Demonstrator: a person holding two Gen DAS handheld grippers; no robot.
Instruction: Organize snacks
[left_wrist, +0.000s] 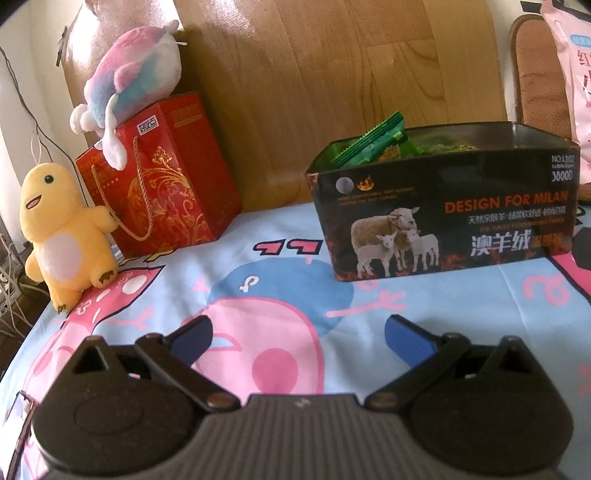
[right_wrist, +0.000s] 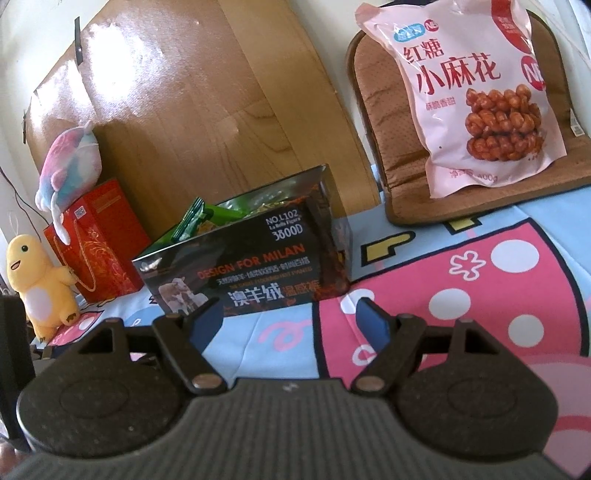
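Black cardboard, printed with sheep and the words DESIGN FOR MILAN — that is the open box standing on the blue and pink cartoon cloth, with green snack packets poking above its far-left rim. Near it, the left gripper hangs over the cloth with its blue pads spread wide and nothing between them. The right gripper is likewise wide and empty, its left pad showing just in front of the box's near wall. Far right, a pink bag of twisted dough snacks leans upright on a brown cushion. Far left stand a red gift bag — a pastel plush lying on top — and a yellow plush beside it.
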